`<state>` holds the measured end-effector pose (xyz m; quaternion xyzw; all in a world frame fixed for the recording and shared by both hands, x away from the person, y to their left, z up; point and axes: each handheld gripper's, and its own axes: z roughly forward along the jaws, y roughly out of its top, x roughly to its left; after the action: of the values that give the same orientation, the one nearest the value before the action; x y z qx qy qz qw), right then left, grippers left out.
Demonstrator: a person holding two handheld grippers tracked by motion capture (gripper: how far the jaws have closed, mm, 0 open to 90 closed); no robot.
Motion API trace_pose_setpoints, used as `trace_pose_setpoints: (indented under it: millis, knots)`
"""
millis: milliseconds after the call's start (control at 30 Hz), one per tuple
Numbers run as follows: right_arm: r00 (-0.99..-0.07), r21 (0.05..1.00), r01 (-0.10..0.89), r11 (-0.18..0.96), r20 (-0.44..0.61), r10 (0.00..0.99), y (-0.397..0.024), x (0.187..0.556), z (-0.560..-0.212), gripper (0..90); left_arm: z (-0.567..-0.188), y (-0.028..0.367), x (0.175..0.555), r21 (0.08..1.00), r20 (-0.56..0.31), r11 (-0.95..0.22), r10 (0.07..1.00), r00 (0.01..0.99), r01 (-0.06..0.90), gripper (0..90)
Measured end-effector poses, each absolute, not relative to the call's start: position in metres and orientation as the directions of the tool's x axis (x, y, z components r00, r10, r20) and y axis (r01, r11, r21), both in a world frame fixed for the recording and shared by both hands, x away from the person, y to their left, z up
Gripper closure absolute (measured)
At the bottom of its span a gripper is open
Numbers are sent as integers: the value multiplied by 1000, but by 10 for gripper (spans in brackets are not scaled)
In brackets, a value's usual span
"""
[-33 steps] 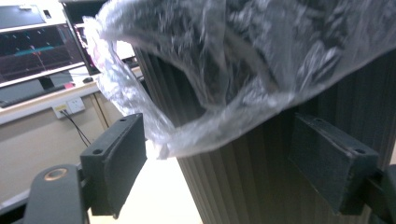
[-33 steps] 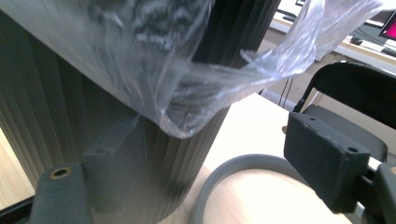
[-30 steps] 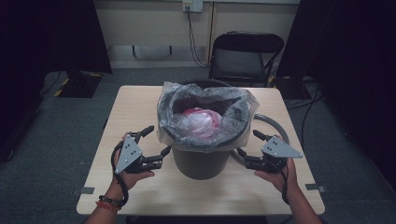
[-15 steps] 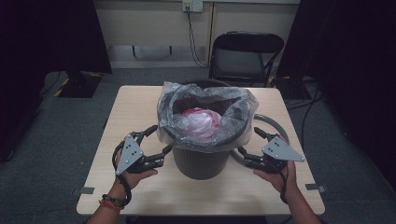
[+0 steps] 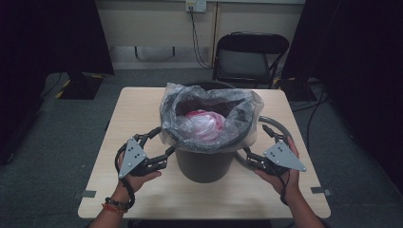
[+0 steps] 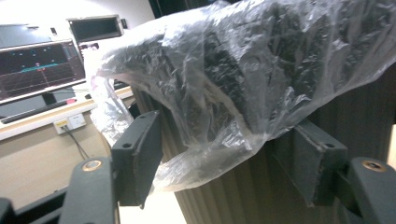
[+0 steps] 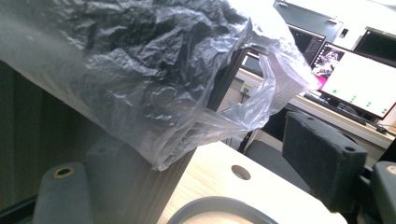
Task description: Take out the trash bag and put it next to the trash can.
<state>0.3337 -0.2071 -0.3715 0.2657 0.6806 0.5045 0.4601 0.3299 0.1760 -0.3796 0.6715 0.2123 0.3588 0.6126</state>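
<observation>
Flanking a dark bin [image 5: 204, 164] from both sides, two hand-held grippers close in on the clear plastic liner [image 5: 209, 118] draped over its rim. The left gripper [image 5: 161, 154] has its jaws spread wide and they have just been closing; in the left gripper view the overhanging fold of the liner [image 6: 224, 93] hangs between the two black pads [image 6: 137, 154], which stand clear of it on either side and do not yet press. The right gripper [image 5: 251, 159] also sits with its jaws apart, the hem of the liner [image 7: 154, 107] drooping just ahead of them, one pad [image 7: 322, 163] well off to the side and nothing pinched.

The liner is thin, crinkled and see-through with a milky sheen; it is turned down over the rim and sags in loose, uneven folds along the upper wall of the bin, whose ribbed dark side [image 6: 219, 200] shows below the hem. Inside the bin, beyond both grippers, lies a bunched pink and white bundle [image 5: 205, 124].

The bin stands near the middle of a light wooden table [image 5: 142, 109], directly between the two tools. A grey ring [image 5: 280, 130] lies on the tabletop beside the right gripper. Behind the table stands a black folding chair [image 5: 249, 59].
</observation>
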Motion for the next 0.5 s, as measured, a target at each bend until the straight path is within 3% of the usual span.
trace_pose_setpoints:
  millis: [200, 267, 500]
  knots:
    - [-415, 934, -108, 340, -353, 838, -208, 334, -367, 226, -378, 177, 329, 974, 226, -160, 719, 657, -161, 412]
    - [-417, 932, -111, 344, -358, 835, -207, 333, -366, 256, -377, 177, 329, 973, 232, -162, 713, 662, -167, 478]
    - [-396, 922, -152, 357, -388, 832, -205, 327, -361, 484, -375, 176, 325, 968, 250, -171, 696, 673, -183, 657]
